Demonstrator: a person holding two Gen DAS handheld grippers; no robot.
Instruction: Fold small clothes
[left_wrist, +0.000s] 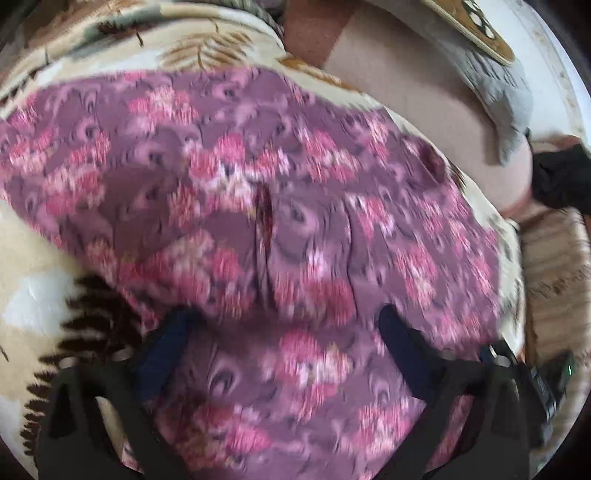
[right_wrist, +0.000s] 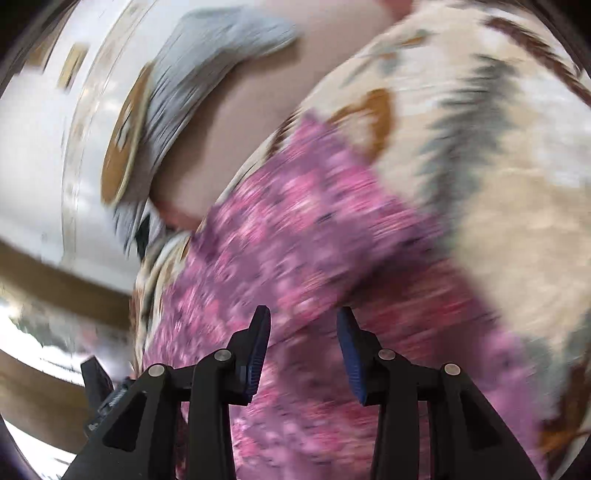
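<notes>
My garment (left_wrist: 280, 206), a purple cloth printed with pink flowers, lies spread on the cream blanket (left_wrist: 40, 266) with its brown and grey feather pattern, which seems to cover a bed. From what I can see it looks mostly flat, with one long pucker running down its middle, and I cannot make out a clean folded edge anywhere (both views are smeared by motion, so fine detail is lost). I judge the folding to be at an early stage, or between folds: the cloth is laid out, and the neat small packet is yet to be made.

My left tongs (left_wrist: 284, 325) hang over the near part of the garment with the jaws standing fairly wide, cloth showing under and between them, though I cannot see the pads pressing on it. My right tongs (right_wrist: 303, 325) are over the pink cloth near its edge, jaws partly apart and nothing pinched between the blue pads (right_wrist: 258, 354).

Beyond the blanket lies a grey cloth (right_wrist: 207, 48) on a plain pinkish surface, well apart from my work.
</notes>
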